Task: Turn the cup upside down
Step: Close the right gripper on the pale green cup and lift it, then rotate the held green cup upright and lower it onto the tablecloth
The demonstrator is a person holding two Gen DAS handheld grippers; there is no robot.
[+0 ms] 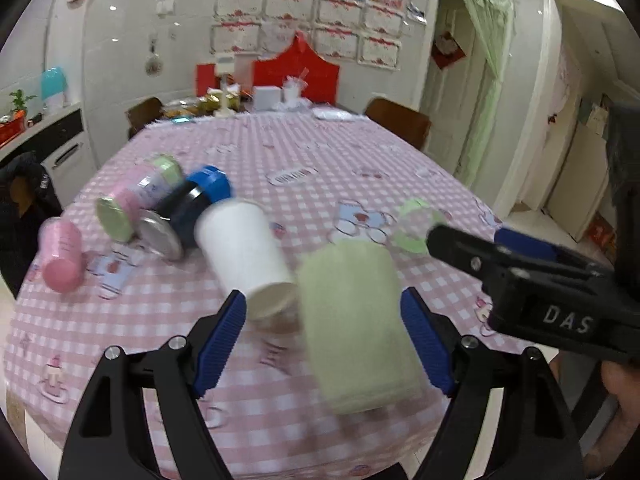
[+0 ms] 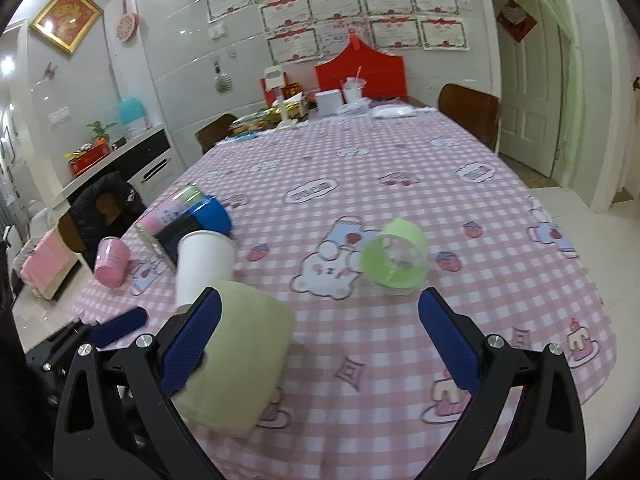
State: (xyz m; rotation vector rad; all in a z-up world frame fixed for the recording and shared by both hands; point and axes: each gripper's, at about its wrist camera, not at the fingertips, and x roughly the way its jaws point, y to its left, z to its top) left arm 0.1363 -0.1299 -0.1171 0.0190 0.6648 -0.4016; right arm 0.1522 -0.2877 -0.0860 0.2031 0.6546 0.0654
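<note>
A pale green cup stands on the pink checked tablecloth, between the fingers of my left gripper, which is open around it; whether the pads touch it I cannot tell. The same cup shows at the left finger of my right gripper, which is open and empty. A white paper cup stands upside down just left of the green cup. A bright green cup lies on its side farther off. The right gripper's body crosses the left wrist view.
A pink cup, a blue-lidded dark jar and a pink bottle with green caps sit at the table's left. Boxes and containers crowd the far end. Chairs stand around. The table's front edge is close.
</note>
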